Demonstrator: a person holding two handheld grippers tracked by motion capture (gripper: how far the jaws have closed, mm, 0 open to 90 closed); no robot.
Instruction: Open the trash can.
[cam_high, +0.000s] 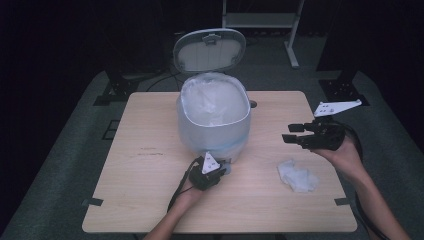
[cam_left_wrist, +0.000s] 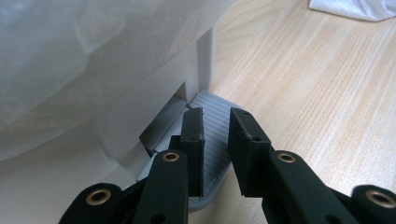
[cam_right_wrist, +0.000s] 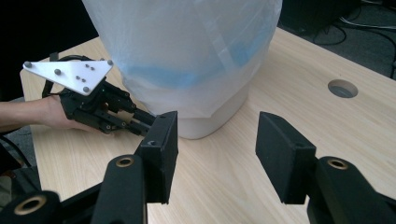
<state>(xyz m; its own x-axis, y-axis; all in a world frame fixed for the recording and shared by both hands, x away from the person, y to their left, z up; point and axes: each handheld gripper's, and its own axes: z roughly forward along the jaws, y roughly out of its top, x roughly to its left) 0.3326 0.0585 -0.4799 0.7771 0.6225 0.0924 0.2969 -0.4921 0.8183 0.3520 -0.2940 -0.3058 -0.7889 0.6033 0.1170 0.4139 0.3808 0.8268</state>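
A white pedal bin (cam_high: 214, 120) lined with a clear plastic bag (cam_right_wrist: 187, 42) stands mid-table, its lid (cam_high: 210, 50) tipped up and back. My left gripper (cam_high: 223, 167) is at the bin's front foot. In the left gripper view, the left gripper (cam_left_wrist: 215, 116) rests over the grey ribbed pedal (cam_left_wrist: 212, 140), jaws a narrow gap apart with nothing between them. My right gripper (cam_high: 290, 133) hovers to the right of the bin, pointing left at it. In its own view the right gripper (cam_right_wrist: 215, 135) is open and empty. A crumpled white tissue (cam_high: 298, 176) lies on the table below it.
The wooden table (cam_high: 150, 165) has bare room on its left half and along the front edge. A round cable hole (cam_right_wrist: 342, 88) sits behind the bin on the right. Dark floor, stands and a metal frame (cam_high: 260, 20) surround the table.
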